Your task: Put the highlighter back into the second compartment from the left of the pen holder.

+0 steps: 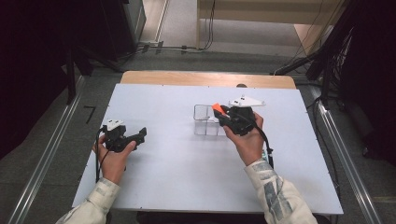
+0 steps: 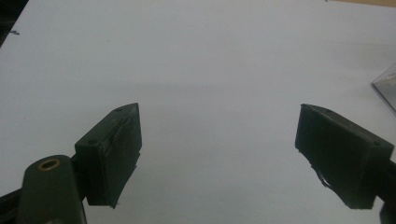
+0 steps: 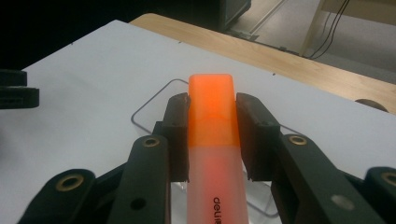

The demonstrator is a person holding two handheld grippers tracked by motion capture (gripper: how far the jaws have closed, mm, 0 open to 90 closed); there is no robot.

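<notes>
White rectangular table top (image 1: 187, 158) lay on wooden table (image 1: 205, 78), wood edge exposed behind far side; clear plastic compartment box (image 1: 204, 122) stood on table top, right of centre, toward far half; orange highlighter pen (image 3: 212, 121) sat between jaws of right gripper (image 1: 224, 114), above box's right part, tip toward left; left gripper (image 1: 140, 135) rested near table top's left edge, well apart from box, bare surface before it; box corner (image 2: 386, 88) at right of left gripper view.

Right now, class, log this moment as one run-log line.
right tongs: shut on orange highlighter | above clear tray | left tongs: open, nothing held | white table
</notes>
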